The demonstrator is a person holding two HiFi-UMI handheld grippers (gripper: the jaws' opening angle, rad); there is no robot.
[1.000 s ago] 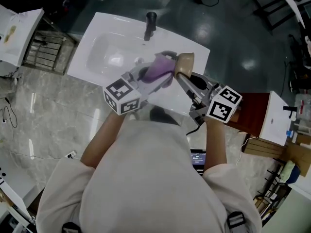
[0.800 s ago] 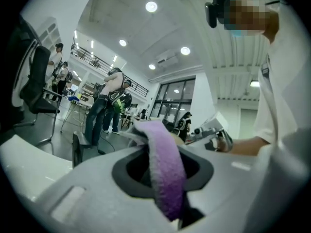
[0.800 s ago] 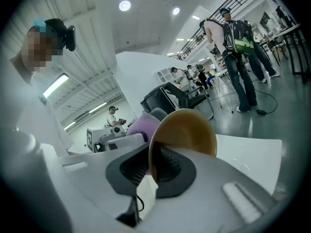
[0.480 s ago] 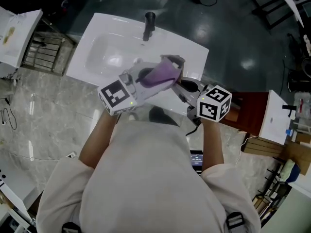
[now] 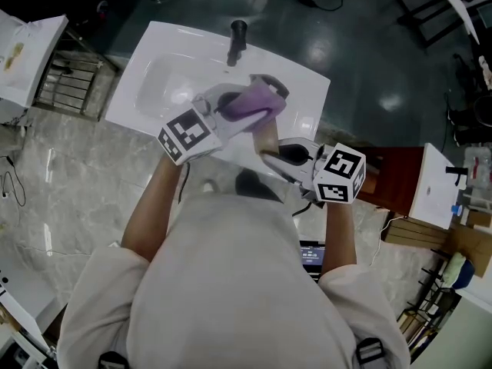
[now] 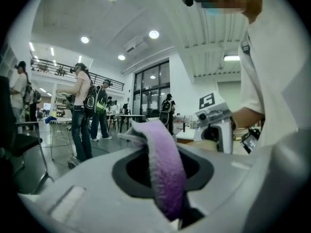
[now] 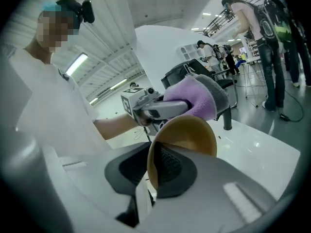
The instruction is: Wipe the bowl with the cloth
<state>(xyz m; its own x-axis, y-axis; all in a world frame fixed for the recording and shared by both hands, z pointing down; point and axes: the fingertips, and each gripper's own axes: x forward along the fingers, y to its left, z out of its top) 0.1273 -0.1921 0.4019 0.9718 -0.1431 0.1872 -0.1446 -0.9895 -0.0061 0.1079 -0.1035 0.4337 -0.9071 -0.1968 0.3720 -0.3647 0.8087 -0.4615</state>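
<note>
In the head view my left gripper (image 5: 264, 92) is shut on a purple cloth (image 5: 249, 103) above the white sink (image 5: 165, 75). Just below the cloth a tan bowl (image 5: 267, 131) stands on edge, its rim between the jaws of my right gripper (image 5: 267, 154). Those jaws are opening, with the rim still clamped. The right gripper view has the bowl (image 7: 187, 135) tilted with its hollow facing the cloth (image 7: 194, 98), which touches its top edge. In the left gripper view the cloth (image 6: 163, 174) runs as a folded strip out from between the jaws.
A dark faucet (image 5: 237, 37) stands at the sink's far rim. A dish rack (image 5: 73, 79) lies to the left and a red-brown cabinet (image 5: 400, 177) to the right. Several people (image 6: 82, 110) stand in the hall behind.
The bowl has dropped lower and turned on edge with the right gripper. The left gripper has carried the cloth from beside the bowl to just above it.
</note>
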